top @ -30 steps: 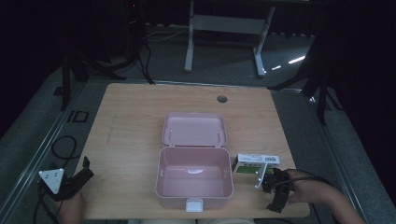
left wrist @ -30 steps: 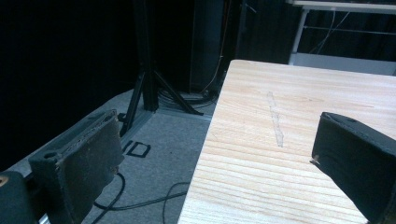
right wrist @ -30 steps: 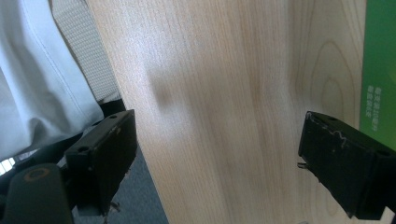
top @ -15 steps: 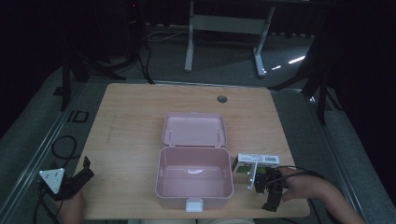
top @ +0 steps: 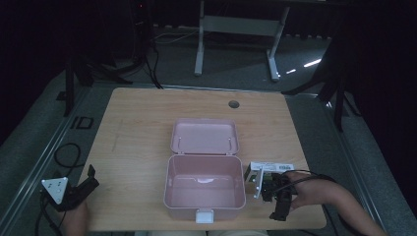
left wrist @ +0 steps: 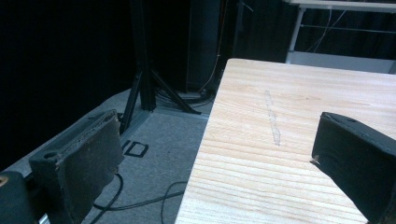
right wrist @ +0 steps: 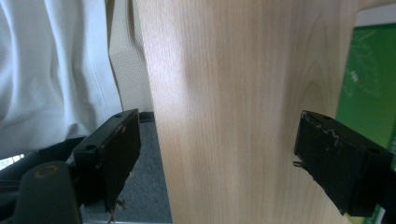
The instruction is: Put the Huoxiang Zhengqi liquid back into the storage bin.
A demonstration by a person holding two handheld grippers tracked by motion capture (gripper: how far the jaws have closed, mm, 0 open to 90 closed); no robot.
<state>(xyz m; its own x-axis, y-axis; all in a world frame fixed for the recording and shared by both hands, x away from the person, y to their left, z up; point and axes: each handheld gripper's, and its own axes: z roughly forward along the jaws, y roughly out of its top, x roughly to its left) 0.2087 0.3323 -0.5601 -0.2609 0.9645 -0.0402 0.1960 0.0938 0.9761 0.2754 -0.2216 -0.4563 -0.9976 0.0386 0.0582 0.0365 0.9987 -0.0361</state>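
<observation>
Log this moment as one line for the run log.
right hand-held gripper: open, jaws just closing slightly, empty, beside green-white box | left hand-held gripper: open, empty, table corner | pink case: lid open

Pink case (top: pixel 204 189), pale wood-grain table (top: pixel 142 142), seemingly green-and-white box (top: pixel 268 169).

The table (top: pixel 147 132) is bare wood across its left half and along the far edge, so a hand can pass freely there. In the middle stands the open pink box (top: pixel 204 184), its lid (top: pixel 204 136) lying back flat behind it; together they block the centre from near edge to mid-table. Just right of the box a small carton (top: pixel 268 168) lies, leaving a narrow gap to the box wall. The right gripper (top: pixel 275 194) sits just in front of the carton, crowding that corner. The left gripper (top: pixel 78 189) hangs at the near left corner, off the edge.
</observation>
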